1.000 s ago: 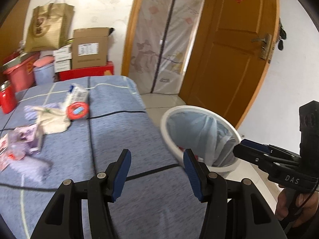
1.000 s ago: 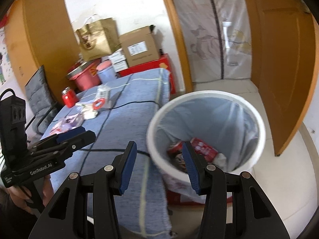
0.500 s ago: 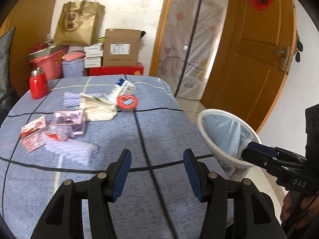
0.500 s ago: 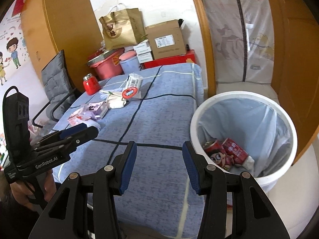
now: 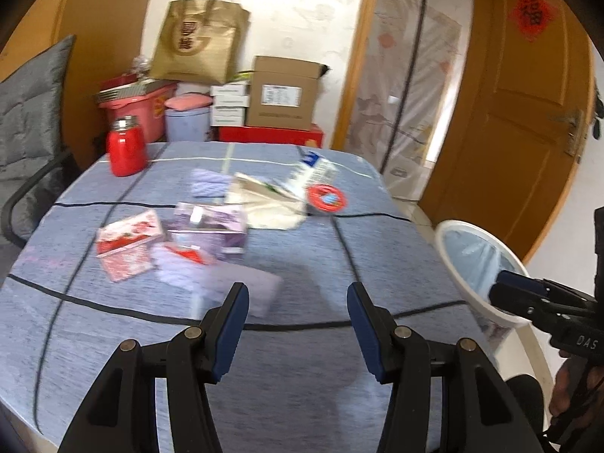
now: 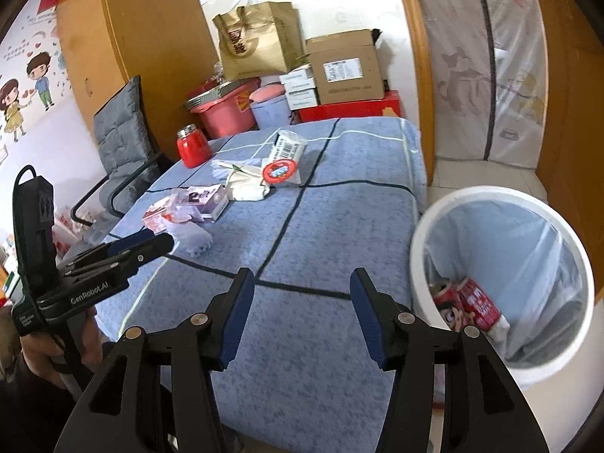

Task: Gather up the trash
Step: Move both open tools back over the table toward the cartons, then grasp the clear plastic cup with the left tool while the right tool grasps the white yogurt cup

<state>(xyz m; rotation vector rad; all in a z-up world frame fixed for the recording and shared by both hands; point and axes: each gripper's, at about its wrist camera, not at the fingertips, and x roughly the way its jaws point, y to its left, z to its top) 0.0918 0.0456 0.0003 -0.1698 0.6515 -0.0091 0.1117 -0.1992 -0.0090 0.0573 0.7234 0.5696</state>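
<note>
Trash lies on the blue-clothed table (image 5: 302,358): a purple box (image 5: 207,226), a red-and-white packet (image 5: 126,245), a crumpled lilac tissue (image 5: 226,283), a white wrapper (image 5: 271,204) and a white pack with a red round lid (image 5: 325,197). The same pile shows in the right wrist view, with the purple box (image 6: 205,200) and red lid (image 6: 279,170). The white bin (image 6: 506,275) with a pale blue liner stands right of the table and holds red cans (image 6: 475,302). My left gripper (image 5: 298,298) is open and empty above the table. My right gripper (image 6: 300,287) is open and empty near the table's edge.
A red jar (image 5: 126,147) stands at the table's far left. A grey padded chair (image 6: 120,143) sits left of the table. Boxes (image 5: 283,92), a pink tub (image 5: 132,113) and a gold paper bag (image 5: 198,43) are stacked against the back wall. A wooden door (image 5: 528,113) is at right.
Both grippers have swung left, away from the bin and toward the table. The trash pile has come toward the middle of both views. Both stay open and empty.
</note>
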